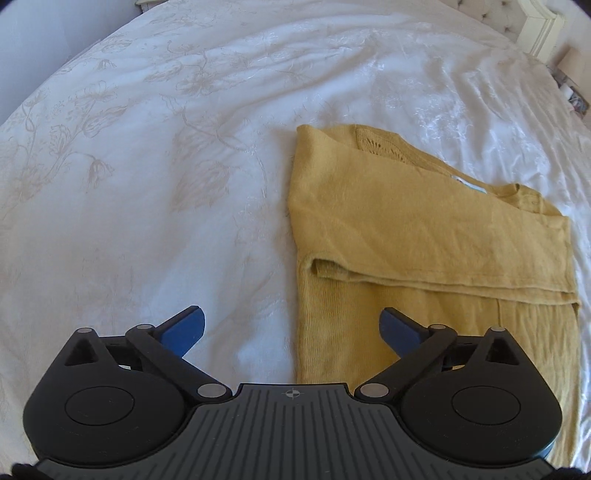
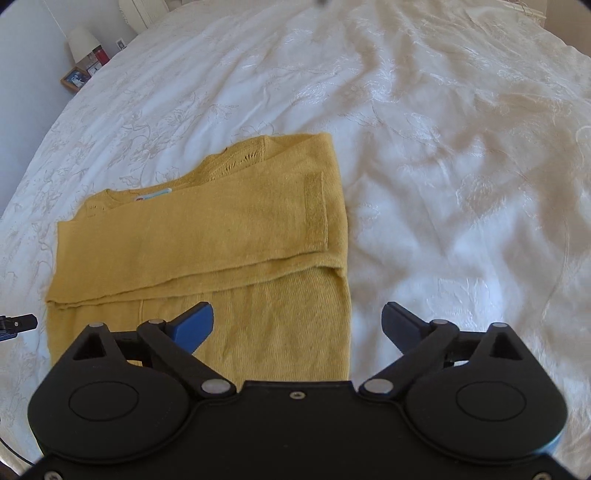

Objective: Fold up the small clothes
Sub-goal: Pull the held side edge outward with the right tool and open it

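A mustard-yellow knit sweater [image 1: 424,236] lies flat on the white bed, with its sleeves folded across the body. It also shows in the right wrist view [image 2: 207,236], with a small label at the neck. My left gripper [image 1: 291,325] is open and empty, above the sweater's lower left edge. My right gripper [image 2: 297,321] is open and empty, above the sweater's lower right edge. A bit of the left gripper [image 2: 16,325] shows at the left edge of the right wrist view.
A white embroidered bedspread [image 1: 147,184] covers the bed on all sides of the sweater. A nightstand with a lamp [image 2: 81,40] and a picture frame [image 2: 74,79] stands beyond the far left corner. A tufted headboard [image 1: 517,18] is at the far end.
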{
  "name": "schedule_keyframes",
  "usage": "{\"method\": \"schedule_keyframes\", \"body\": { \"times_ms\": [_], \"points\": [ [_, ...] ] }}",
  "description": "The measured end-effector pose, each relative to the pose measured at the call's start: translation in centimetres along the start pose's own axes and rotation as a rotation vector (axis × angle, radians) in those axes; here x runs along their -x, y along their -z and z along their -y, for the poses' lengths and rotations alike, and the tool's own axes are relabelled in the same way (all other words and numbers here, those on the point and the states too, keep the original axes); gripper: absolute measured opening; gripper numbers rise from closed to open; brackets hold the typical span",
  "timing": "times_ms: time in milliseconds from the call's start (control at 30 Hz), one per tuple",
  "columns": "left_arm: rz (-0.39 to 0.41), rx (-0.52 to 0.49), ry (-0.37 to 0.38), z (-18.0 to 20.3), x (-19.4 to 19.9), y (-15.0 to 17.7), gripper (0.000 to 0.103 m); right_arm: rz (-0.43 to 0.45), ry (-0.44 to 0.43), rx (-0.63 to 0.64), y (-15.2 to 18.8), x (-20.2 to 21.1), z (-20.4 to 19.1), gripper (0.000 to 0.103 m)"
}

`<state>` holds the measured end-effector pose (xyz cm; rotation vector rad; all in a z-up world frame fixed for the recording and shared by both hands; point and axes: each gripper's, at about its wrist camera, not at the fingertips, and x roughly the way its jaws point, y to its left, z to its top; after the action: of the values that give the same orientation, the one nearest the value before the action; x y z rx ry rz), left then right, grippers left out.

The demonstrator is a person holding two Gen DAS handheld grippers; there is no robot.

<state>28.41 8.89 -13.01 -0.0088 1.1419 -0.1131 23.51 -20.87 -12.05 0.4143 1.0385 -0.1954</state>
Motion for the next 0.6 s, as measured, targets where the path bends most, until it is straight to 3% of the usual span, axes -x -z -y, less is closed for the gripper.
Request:
{"method": "schedule_keyframes", "body": {
  "times_ms": [300, 600],
  "points": [
    [0.002, -0.035, 0.019, -0.2, 3.8, 7.3, 0.103, -0.036, 0.004, -0.025, 7.7, 3.0, -0.1, 0.102],
    [0.007, 0.023, 0.029, -0.8, 7.2, 16.6, 0.103, -0.073, -0.061, 0.044, 14.3, 5.6, 1.5, 0.102]
  ]
}}
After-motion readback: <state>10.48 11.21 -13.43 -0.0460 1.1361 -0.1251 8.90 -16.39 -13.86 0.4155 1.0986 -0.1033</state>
